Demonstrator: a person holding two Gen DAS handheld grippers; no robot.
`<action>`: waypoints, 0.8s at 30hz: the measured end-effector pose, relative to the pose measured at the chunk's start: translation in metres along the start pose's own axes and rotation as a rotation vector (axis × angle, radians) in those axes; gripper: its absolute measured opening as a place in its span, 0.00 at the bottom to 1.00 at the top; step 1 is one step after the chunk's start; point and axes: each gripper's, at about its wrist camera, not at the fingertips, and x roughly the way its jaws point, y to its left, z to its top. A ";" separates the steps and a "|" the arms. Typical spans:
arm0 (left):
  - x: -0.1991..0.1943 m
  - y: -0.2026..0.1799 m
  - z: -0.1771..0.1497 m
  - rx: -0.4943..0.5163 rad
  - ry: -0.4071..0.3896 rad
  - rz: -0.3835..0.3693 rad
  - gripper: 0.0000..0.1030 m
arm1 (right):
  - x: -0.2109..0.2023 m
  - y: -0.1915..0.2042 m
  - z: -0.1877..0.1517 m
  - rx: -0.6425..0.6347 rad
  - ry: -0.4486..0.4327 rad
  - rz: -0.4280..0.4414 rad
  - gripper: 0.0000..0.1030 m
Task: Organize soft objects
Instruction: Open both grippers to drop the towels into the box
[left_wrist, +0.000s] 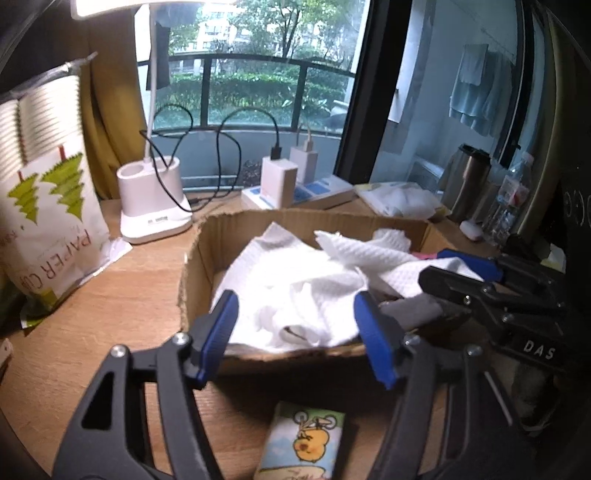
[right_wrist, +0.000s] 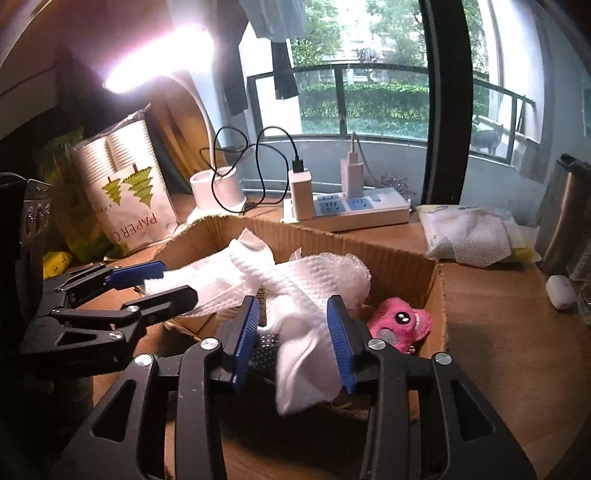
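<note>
A rough corrugated cardboard box (right_wrist: 402, 258) is holding soft, embossed white paper towels (right_wrist: 295, 291) and a fuzzy pink plush toy (right_wrist: 402, 321). Matt wood-grain surface (right_wrist: 498, 332) is showing around it. Ribbed blue plastic fingers (right_wrist: 340, 332) are looking matt; a steel flask (right_wrist: 565, 210) is gleaming.

Wooden desk (left_wrist: 122, 291), cardboard box (left_wrist: 199, 254), power strip (right_wrist: 369, 214), lamp base (left_wrist: 151, 206)

We see a lit lamp (right_wrist: 159, 70) flaring into glare at upper left, soft daylight through the window (left_wrist: 258, 85), dark bowed corners, and slight blur throughout.
</note>
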 end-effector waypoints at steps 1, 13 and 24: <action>-0.004 -0.001 0.000 0.003 -0.008 0.003 0.64 | -0.003 0.001 0.000 -0.002 -0.004 -0.005 0.46; -0.050 -0.003 -0.003 -0.005 -0.086 -0.007 0.76 | -0.051 0.019 -0.007 -0.027 -0.057 -0.050 0.48; -0.094 -0.007 -0.017 -0.003 -0.140 -0.025 0.82 | -0.086 0.039 -0.021 -0.043 -0.092 -0.065 0.48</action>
